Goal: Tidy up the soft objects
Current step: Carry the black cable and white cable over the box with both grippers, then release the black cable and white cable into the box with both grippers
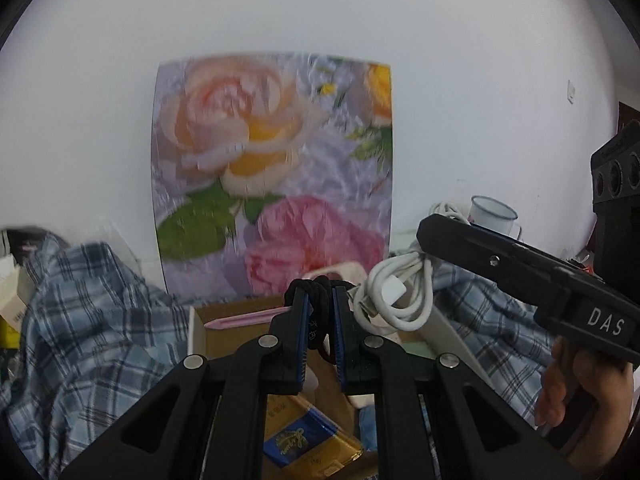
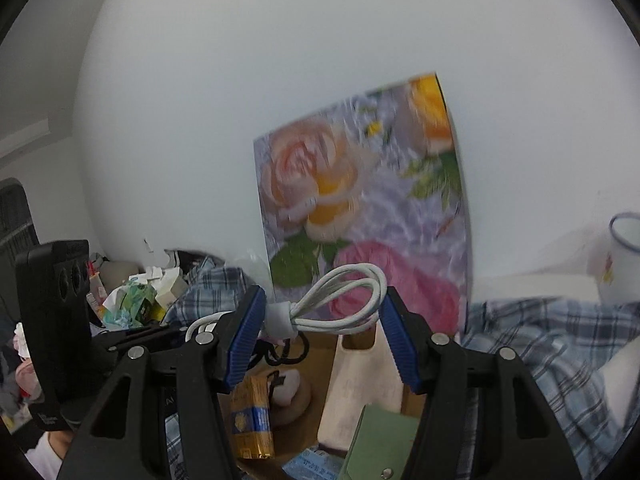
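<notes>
1. Two soft things hang above the cardboard box (image 1: pixel 236 332): a black cord bundle (image 1: pixel 318 312) and a coiled white cable (image 2: pixel 340 300).
2. My left tongs (image 1: pixel 319 300) are pinched narrow on the black bundle.
3. My right tongs (image 2: pixel 322 312) hold the white cable, at two o'clock from the left tongs.
4. Plaid cloth (image 1: pixel 92 312) surrounds the box; a floral panel (image 1: pixel 272 168) stands at twelve o'clock.
</notes>
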The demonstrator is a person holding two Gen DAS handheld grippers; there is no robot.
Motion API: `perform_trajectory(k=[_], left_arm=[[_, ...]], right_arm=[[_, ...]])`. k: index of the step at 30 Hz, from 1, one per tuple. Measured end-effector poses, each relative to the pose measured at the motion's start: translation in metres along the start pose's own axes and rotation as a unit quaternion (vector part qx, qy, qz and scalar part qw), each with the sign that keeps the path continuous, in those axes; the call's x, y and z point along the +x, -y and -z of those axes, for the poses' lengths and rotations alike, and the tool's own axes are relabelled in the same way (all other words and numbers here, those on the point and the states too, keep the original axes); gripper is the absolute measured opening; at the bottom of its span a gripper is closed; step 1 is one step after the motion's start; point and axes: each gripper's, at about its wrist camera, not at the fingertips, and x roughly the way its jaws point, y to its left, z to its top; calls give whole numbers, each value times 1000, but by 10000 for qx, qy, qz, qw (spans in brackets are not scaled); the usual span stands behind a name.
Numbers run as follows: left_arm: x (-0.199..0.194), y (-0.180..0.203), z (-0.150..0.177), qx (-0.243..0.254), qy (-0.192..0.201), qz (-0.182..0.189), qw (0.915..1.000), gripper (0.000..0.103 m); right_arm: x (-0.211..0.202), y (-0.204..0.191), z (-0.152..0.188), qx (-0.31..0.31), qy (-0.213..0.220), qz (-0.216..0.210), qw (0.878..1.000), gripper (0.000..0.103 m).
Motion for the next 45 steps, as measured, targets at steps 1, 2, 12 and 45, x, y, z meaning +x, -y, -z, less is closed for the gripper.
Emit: perform_trajectory(k=[1,2,12,45], left_arm=[[5,-3,3,-60,-66,34,10000,12],[10,-5,5,-92,-138,58,9998,12],[41,-14,23,-208,-667,62,9975,12],[-30,-16,-14,-218,303,-536,9979,103]], right_arm=[[5,3,3,74,-80,-32,9999,58],[8,5,5,132,-156,-28,9998,58],[38,22,27,504,-900,195,9945,65],[-28,-14,-16,-343,188,709,9967,103]])
